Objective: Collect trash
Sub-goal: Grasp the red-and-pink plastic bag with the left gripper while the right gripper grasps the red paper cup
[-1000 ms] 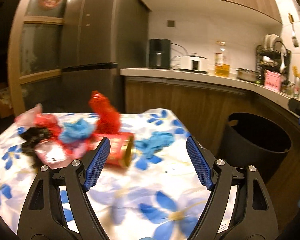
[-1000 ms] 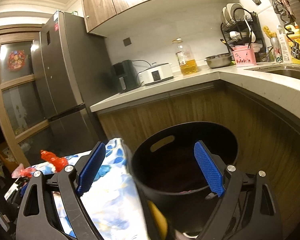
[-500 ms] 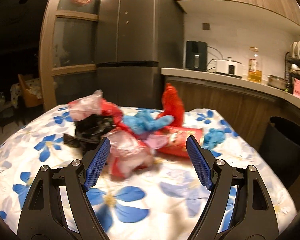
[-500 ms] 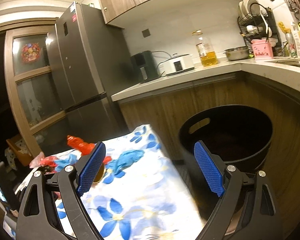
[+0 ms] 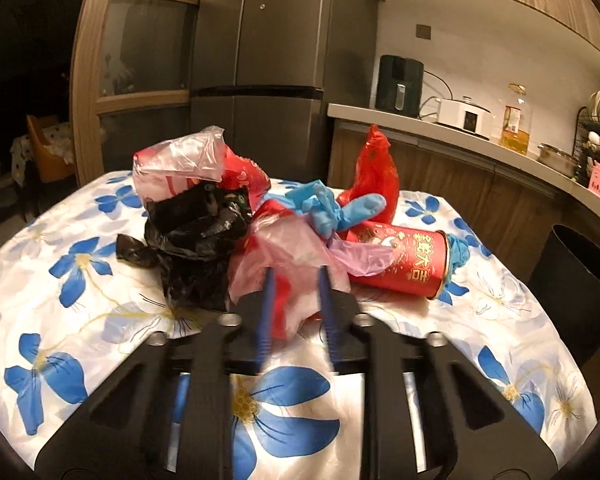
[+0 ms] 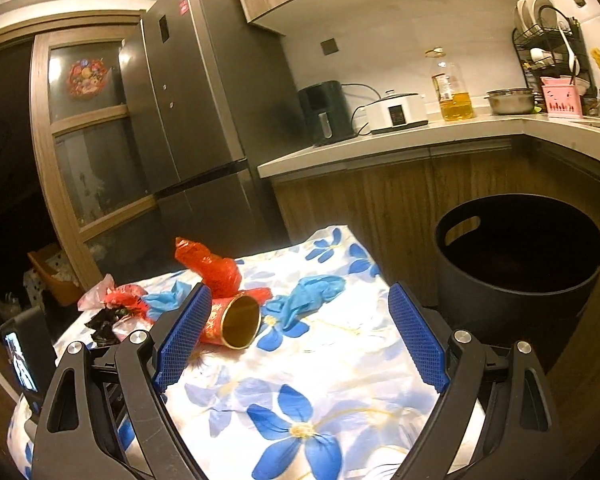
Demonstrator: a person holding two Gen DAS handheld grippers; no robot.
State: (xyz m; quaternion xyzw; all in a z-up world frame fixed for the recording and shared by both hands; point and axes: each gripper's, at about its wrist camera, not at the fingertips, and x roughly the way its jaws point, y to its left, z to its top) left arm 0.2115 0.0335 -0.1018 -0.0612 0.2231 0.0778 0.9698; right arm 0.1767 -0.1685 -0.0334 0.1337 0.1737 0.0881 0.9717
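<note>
Between the closing fingers of the left claw lies a pink plastic bag; the right claw gapes empty.

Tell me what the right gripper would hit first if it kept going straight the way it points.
Probably the flowered tablecloth itself: the open right gripper aims down at bare cloth between the red can and the blue glove. Depth is uncertain.

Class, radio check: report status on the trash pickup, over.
Left gripper closing on pink plastic bag. Right gripper open, empty, above table. Black bin beside table, unobstructed.
</note>
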